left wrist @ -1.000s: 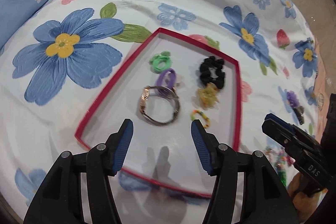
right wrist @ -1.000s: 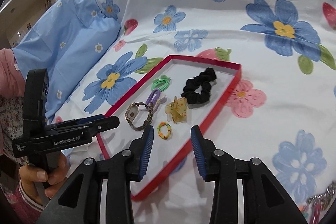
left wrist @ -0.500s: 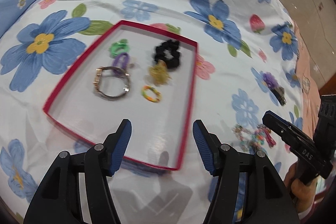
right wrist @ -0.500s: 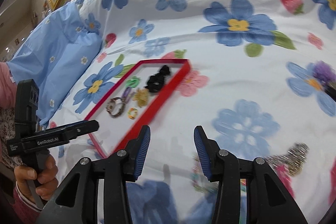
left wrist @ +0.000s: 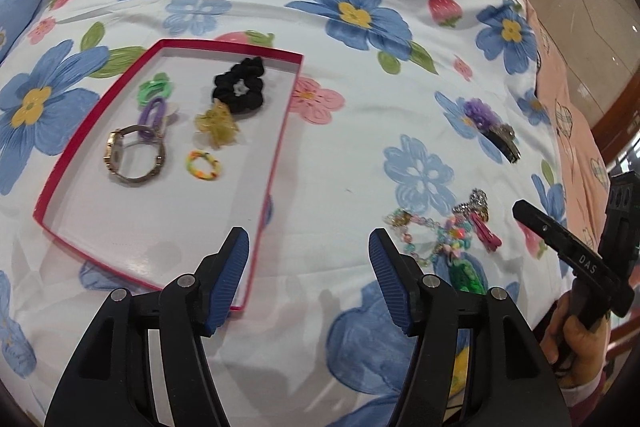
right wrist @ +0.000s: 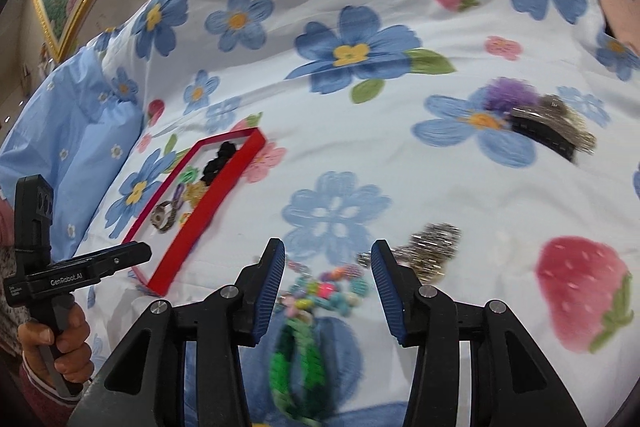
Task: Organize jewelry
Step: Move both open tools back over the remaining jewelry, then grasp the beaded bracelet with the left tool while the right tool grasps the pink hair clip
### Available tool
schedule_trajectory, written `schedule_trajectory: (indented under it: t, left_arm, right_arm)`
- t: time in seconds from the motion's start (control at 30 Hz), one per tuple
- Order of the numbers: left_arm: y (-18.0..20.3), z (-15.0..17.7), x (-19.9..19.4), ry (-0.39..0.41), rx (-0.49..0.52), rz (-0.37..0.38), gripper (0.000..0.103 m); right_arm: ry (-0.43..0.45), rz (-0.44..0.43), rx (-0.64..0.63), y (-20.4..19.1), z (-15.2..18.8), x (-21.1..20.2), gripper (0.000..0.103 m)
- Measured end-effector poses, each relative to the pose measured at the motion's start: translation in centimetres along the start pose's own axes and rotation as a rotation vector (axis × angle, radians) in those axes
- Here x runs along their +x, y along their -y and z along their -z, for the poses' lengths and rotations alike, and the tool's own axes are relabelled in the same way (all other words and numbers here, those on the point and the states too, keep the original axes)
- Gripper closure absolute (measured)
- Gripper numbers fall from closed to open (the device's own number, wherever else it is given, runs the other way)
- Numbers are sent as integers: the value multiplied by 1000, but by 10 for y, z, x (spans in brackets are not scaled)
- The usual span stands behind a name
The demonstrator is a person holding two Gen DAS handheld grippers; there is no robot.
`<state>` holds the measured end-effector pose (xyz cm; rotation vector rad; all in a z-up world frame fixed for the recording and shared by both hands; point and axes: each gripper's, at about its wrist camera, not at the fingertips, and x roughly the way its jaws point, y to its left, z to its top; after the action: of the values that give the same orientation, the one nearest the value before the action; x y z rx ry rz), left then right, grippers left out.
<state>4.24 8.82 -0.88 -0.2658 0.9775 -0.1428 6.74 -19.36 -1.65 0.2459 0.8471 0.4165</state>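
Six pieces are laid in the tray (left wrist: 276, 151), while the beads (right wrist: 324, 293), chain (right wrist: 430, 253) and clip (right wrist: 544, 137) are left outside, both grippers (left wrist: 308, 267) (right wrist: 326, 287) held released.

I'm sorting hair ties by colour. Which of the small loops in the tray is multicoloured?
The yellow-orange-green loop nearest the tray's front, right of the watch. The other small loops are plain green and plain purple.

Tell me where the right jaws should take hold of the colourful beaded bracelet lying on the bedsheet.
Grip the beaded bracelet across its bead strand, coming straight down from above: it lies flat and limp on the sheet. The right gripper, open, already straddles it. Avoid the green band and the silver chain beside it.
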Motion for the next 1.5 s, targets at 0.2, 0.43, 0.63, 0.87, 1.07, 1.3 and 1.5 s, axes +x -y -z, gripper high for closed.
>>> schedule_trajectory:
  t: [0.2, 0.43, 0.63, 0.87, 1.07, 1.3, 1.5]
  left_arm:
    - [19, 5, 9, -27, 36, 12, 41]
    - [37, 9, 23, -56, 71, 12, 41]
    - [49, 7, 40, -88, 97, 16, 41]
    - [65, 2, 61, -125, 139, 26, 41]
    - [80, -2, 88, -170, 193, 20, 41]
    - [92, 0, 102, -184, 256, 44, 86]
    - [94, 2, 101, -169, 280, 64, 94]
  right_arm:
    - [12, 33, 34, 23, 7, -13, 55]
    - [8, 66, 72, 45, 17, -19, 55]
    - [-10, 64, 71, 49, 23, -17, 55]
    - [-65, 47, 20, 40, 30, 3, 55]
    - [-104, 44, -10, 38, 30, 18, 55]
    - [-127, 45, -40, 34, 29, 31, 56]
    - [-143, 67, -74, 30, 32, 40, 86]
